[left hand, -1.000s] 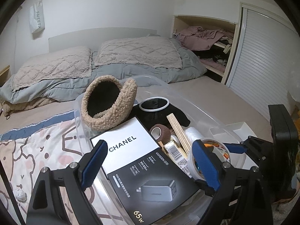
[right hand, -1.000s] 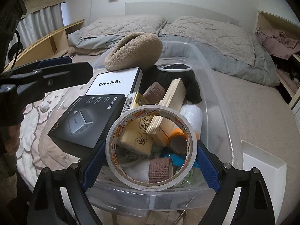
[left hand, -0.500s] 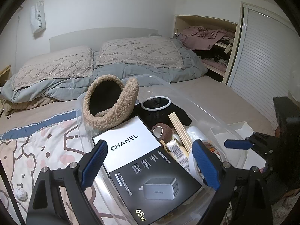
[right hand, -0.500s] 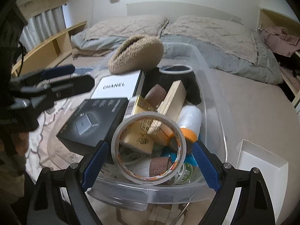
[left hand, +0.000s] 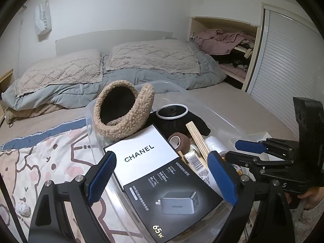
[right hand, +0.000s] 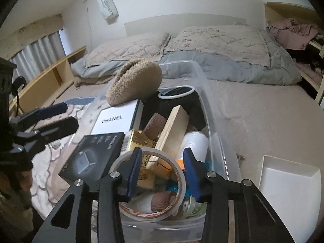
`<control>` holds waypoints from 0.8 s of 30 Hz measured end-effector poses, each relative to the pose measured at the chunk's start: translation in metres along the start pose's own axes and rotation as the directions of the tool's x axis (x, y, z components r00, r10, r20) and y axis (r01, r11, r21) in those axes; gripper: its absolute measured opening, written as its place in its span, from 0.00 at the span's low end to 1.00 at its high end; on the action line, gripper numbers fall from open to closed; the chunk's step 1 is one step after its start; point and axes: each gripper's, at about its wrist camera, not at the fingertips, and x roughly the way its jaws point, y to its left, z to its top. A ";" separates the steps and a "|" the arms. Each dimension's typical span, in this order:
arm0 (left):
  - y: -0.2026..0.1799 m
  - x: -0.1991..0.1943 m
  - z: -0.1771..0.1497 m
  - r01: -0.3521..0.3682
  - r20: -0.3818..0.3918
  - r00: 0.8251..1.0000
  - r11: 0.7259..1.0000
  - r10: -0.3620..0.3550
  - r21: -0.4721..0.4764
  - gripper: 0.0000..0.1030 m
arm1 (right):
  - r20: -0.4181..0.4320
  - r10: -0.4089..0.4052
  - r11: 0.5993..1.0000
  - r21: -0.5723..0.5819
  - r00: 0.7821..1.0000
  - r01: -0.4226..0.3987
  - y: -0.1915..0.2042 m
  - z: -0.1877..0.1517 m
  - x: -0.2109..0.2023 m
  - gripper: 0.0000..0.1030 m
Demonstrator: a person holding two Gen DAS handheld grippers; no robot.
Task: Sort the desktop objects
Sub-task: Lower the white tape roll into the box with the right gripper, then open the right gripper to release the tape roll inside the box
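A clear plastic bin (right hand: 219, 141) on the bed holds mixed items: a beige fleece hat (right hand: 134, 85), a white Chanel box (right hand: 114, 120), a black charger box (right hand: 94, 158), a wooden block (right hand: 172, 132), a brown bandage roll (right hand: 155, 124) and a clear tape roll (right hand: 149, 184). My right gripper (right hand: 162, 171) has its jaws partly closed inside the tape roll; whether they grip it I cannot tell. My left gripper (left hand: 162, 179) is open and empty above the charger box (left hand: 172, 196). The right gripper also shows in the left wrist view (left hand: 251, 151).
A white tray (right hand: 289, 184) lies right of the bin on the beige sheet. Pillows (left hand: 151, 57) and a grey duvet lie behind. A patterned blanket (left hand: 40, 162) lies left of the bin. A crumpled paper ball (left hand: 22, 208) rests on it.
My right gripper's jaws have narrowed from wide open and moved down into the tape roll's hole. The left gripper stays open over the boxes, shifted only slightly.
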 end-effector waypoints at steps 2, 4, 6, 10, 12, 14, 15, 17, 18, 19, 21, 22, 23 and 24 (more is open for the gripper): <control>0.002 0.001 -0.001 0.001 -0.004 1.000 1.000 -0.001 -0.004 0.89 | -0.010 -0.001 1.000 0.002 1.000 0.001 -0.002 -0.001 0.002 0.40; 0.004 0.000 -0.003 0.004 -0.007 1.000 1.000 -0.005 -0.006 0.89 | -0.020 -0.004 1.000 -0.005 1.000 0.004 -0.003 -0.003 0.002 0.40; 0.007 -0.002 -0.004 0.006 -0.010 1.000 1.000 -0.005 0.004 0.89 | -0.033 -0.023 0.999 -0.028 0.999 0.022 -0.002 -0.006 0.002 0.40; 0.013 -0.009 -0.006 0.002 -0.001 1.000 0.999 -0.002 0.034 0.89 | -0.028 -0.110 0.988 -0.111 0.994 0.106 0.008 -0.013 0.008 0.39; 0.017 -0.012 -0.010 0.009 -0.005 1.000 0.999 -0.008 0.045 0.89 | -0.027 -0.140 0.977 -0.165 0.990 0.134 0.015 -0.016 0.013 0.36; 0.020 -0.013 -0.014 0.008 -0.009 1.000 0.998 -0.007 0.055 0.89 | -0.028 -0.145 0.973 -0.185 0.989 0.138 0.017 -0.016 0.015 0.27; 0.022 -0.013 -0.018 0.006 -0.014 1.000 0.998 -0.006 0.060 0.89 | -0.029 -0.151 0.972 -0.185 0.988 0.143 0.017 -0.016 0.015 0.21; 0.024 -0.012 -0.023 0.008 -0.024 1.000 0.998 -0.007 0.063 0.89 | -0.028 -0.169 0.968 -0.191 0.985 0.161 0.015 -0.015 0.014 0.14; 0.026 -0.012 -0.026 0.012 -0.029 1.000 0.998 -0.010 0.060 0.89 | -0.027 -0.170 0.967 -0.194 0.985 0.162 0.015 -0.015 0.013 0.13; 0.027 -0.012 -0.028 0.014 -0.032 0.999 0.998 -0.012 0.057 0.89 | -0.018 -0.179 0.964 -0.205 0.984 0.172 0.016 -0.015 0.010 0.12; 0.032 -0.011 -0.032 0.021 -0.039 0.999 0.999 -0.020 0.045 0.89 | -0.009 -0.203 0.947 -0.255 0.979 0.194 0.022 -0.017 0.003 0.10; 0.033 -0.010 -0.032 0.023 -0.042 0.999 0.999 -0.021 0.041 0.89 | -0.005 -0.214 0.937 -0.283 0.977 0.204 0.026 -0.018 -0.002 0.10; 0.034 -0.010 -0.033 0.025 -0.044 0.999 0.999 -0.023 0.036 0.89 | -0.007 -0.222 0.928 -0.309 0.975 0.209 0.029 -0.019 -0.007 0.09; 0.034 -0.011 -0.033 0.028 -0.045 0.999 0.999 -0.026 0.032 0.89 | -0.008 -0.225 0.923 -0.322 0.974 0.210 0.031 -0.020 -0.011 0.09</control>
